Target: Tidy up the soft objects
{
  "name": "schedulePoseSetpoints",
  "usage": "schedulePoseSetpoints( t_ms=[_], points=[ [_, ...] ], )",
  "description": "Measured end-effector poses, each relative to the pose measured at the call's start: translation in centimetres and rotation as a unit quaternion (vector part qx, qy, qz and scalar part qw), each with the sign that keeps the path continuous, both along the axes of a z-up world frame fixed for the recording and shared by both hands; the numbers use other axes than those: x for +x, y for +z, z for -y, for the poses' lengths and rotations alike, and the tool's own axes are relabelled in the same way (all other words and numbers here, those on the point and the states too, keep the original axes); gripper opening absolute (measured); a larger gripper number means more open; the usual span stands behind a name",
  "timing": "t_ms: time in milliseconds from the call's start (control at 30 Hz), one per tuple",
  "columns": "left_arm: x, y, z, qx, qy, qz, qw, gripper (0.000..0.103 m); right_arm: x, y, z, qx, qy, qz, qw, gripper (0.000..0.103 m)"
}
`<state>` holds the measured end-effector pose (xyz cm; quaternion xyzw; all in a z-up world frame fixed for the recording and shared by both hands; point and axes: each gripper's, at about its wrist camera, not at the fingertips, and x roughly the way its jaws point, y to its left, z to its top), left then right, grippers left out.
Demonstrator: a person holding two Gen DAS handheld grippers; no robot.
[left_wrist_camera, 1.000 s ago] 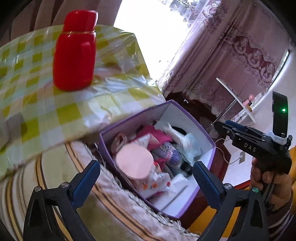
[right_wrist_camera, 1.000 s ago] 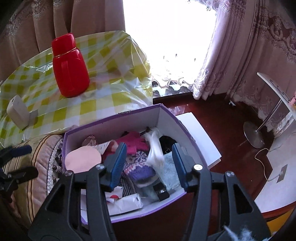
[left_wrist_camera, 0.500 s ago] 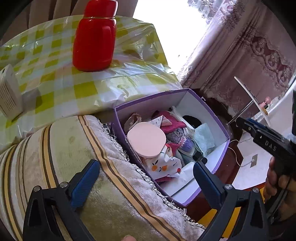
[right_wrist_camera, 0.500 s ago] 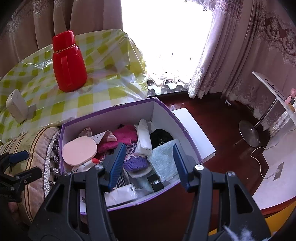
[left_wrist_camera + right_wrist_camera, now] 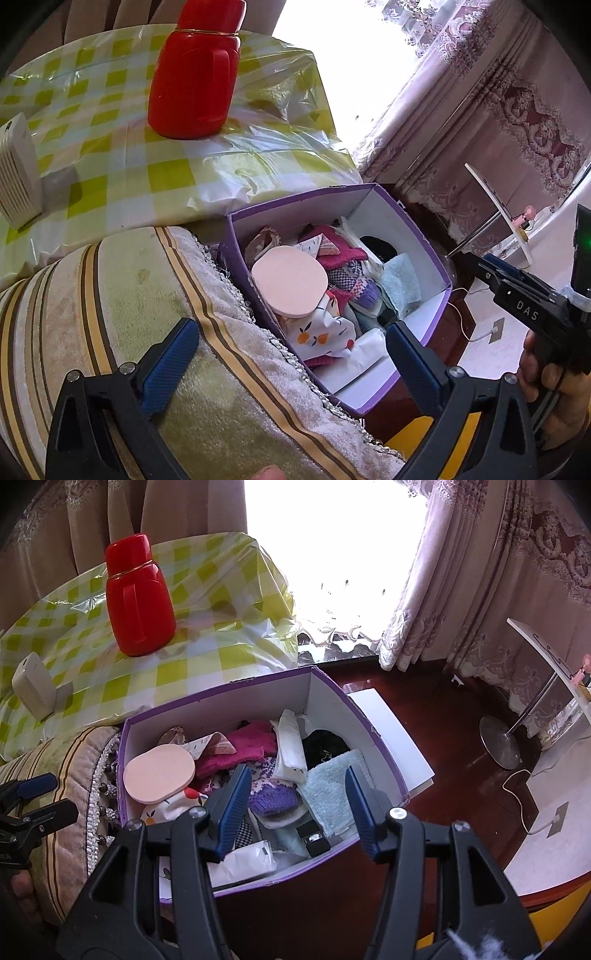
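Observation:
A purple box point(image 5: 229, 698) point(image 5: 303, 201) with white inner walls stands on the dark floor, full of soft things: a pink oval sponge point(image 5: 159, 773) point(image 5: 290, 280), a magenta cloth point(image 5: 247, 747), a purple knitted piece point(image 5: 271, 799), a light blue towel point(image 5: 332, 786) point(image 5: 400, 282), a white folded cloth point(image 5: 290, 749) and an orange-print fabric point(image 5: 319, 332). My right gripper point(image 5: 295, 805) hangs above the box's near half, open, nothing between its blue pads. My left gripper point(image 5: 288, 358) is open over the striped cushion point(image 5: 110, 314) and the box's near corner, holding nothing.
A red flask point(image 5: 138, 598) point(image 5: 195, 70) and a white device point(image 5: 33, 685) stand on the green-checked table point(image 5: 221, 635) behind the box. A white lid point(image 5: 391, 727) lies right of the box. A lamp stand point(image 5: 498, 742), a cable and curtains are at right.
The left wrist view has swung so the cushion fills more of it and the box sits further right. The right gripper has drawn back slightly from the box contents. Both stay open.

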<state>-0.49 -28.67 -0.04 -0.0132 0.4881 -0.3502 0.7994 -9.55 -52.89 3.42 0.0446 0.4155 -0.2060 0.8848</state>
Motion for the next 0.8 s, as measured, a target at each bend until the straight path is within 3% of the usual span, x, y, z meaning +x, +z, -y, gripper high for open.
schedulePoseSetpoints(
  t_ms=[800],
  points=[
    [0.02, -0.27, 0.11, 0.004, -0.001, 0.002, 1.0, 0.102, -0.41, -0.64, 0.31, 0.008, -0.003, -0.005, 1.0, 0.057]
  ],
)
